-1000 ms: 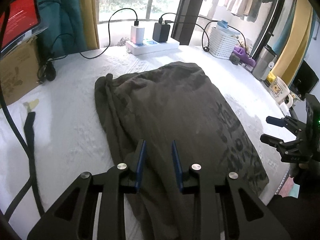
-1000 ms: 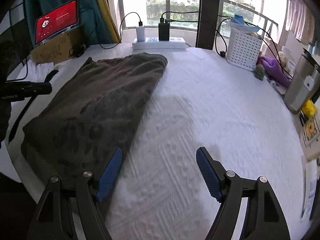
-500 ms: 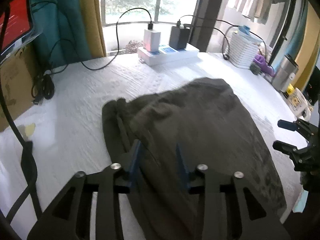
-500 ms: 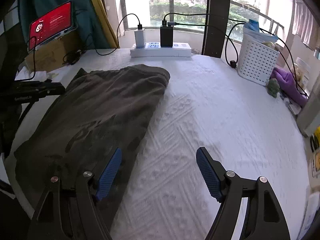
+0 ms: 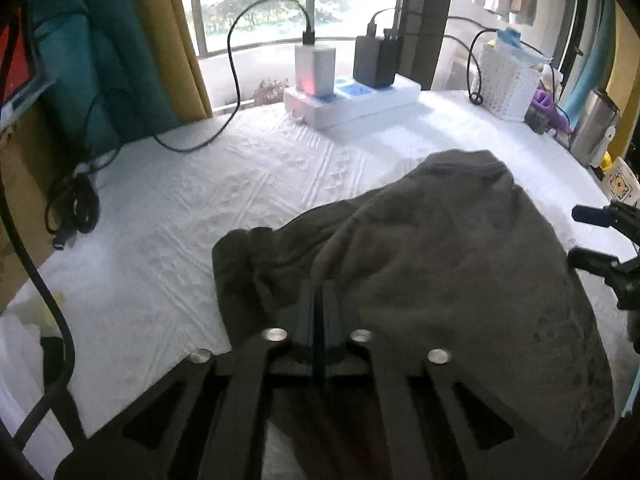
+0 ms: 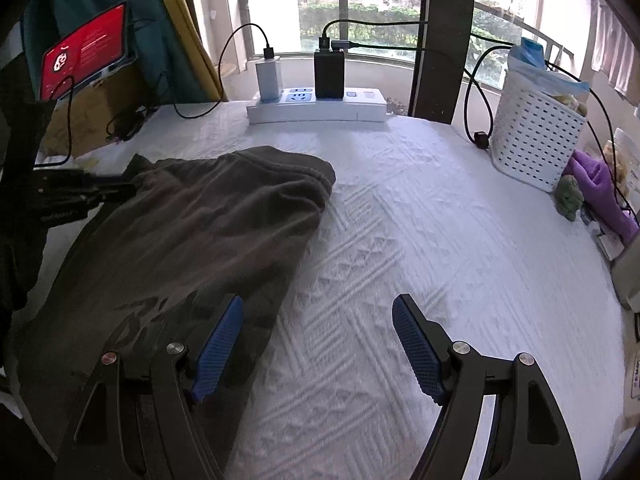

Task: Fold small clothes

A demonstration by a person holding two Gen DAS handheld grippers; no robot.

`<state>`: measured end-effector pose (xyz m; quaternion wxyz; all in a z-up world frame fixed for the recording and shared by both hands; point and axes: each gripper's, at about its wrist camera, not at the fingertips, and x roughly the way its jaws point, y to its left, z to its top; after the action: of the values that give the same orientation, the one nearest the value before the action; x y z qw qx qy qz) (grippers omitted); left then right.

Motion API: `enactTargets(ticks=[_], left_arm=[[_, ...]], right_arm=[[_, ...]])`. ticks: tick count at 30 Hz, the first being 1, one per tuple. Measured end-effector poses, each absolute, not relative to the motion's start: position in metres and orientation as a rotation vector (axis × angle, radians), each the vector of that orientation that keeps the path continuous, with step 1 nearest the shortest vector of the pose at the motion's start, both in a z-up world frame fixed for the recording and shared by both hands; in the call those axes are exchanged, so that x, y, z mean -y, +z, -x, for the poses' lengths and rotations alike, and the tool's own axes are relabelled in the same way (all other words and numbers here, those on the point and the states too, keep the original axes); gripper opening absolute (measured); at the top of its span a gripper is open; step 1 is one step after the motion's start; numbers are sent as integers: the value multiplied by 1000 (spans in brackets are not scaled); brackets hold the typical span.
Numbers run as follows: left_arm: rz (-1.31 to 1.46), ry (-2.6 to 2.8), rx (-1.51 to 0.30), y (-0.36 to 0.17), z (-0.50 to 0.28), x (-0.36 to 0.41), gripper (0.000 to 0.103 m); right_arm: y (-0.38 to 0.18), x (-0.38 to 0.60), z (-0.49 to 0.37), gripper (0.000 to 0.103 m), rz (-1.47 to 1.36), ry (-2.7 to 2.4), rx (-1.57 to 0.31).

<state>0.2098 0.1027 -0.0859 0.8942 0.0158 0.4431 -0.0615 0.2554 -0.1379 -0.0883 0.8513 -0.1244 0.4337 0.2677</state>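
A dark grey-brown garment point(image 5: 440, 280) with a printed pattern lies on the white textured bed cover point(image 5: 200, 200). My left gripper point(image 5: 318, 300) is shut, its fingers pinching a raised ridge of cloth near the garment's left side. In the right wrist view the same garment point(image 6: 200, 232) fills the left half, and the left gripper point(image 6: 80, 196) shows at its far left edge. My right gripper point(image 6: 316, 340) is open over the garment's near right edge. Its left finger point(image 6: 218, 344) is above the cloth and the right one above bare cover. It appears as a dark shape point(image 5: 592, 236) in the left wrist view.
A white power strip point(image 6: 316, 110) with chargers and cables stands at the far edge by the window. A white perforated basket point(image 6: 536, 136) and purple cloth point(image 6: 600, 188) are at the right. A red-screened tablet point(image 6: 86, 52) rests on a cardboard box at left. A steel tumbler point(image 5: 592, 132) stands far right.
The left jaws have closed on a fold of the garment. Both grippers have moved forward toward the window, and the garment's left part has bunched up.
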Motion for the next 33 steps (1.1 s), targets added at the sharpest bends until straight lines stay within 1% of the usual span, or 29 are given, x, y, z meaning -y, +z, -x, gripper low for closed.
enactTargets(ticks=[5, 9, 13, 18, 19, 21, 22, 23, 27, 30, 33], left_arm=[[-66, -96, -868, -66, -202, -106, 0], [-88, -54, -881, -70, -207, -116, 0], [-25, -47, -912, -79, -209, -123, 3], [53, -41, -883, -66, -194, -126, 4], [58, -54, -881, -64, -189, -125, 5], [89, -90, -885, -62, -181, -124, 13], [109, -113, -897, -64, -177, -123, 23], [118, -126, -905, -66, -175, -122, 30], [125, -148, -948, -78, -166, -115, 31], [72, -128, -981, -89, -163, -109, 31], [48, -121, -963, -93, -160, -108, 31]], right_arm=[[-92, 133, -265, 78, 237, 574, -919], [-97, 128, -276, 78, 203, 592, -919], [-104, 120, -288, 78, 207, 588, -920], [-105, 112, -300, 78, 222, 578, -902], [-104, 112, -302, 78, 220, 575, -899], [-102, 111, -306, 78, 213, 571, -894], [-101, 110, -309, 78, 213, 563, -891], [-101, 110, -311, 78, 215, 561, -890], [-104, 103, -317, 78, 243, 541, -887], [-109, 98, -318, 78, 270, 524, -882], [-113, 96, -326, 78, 269, 500, -879]])
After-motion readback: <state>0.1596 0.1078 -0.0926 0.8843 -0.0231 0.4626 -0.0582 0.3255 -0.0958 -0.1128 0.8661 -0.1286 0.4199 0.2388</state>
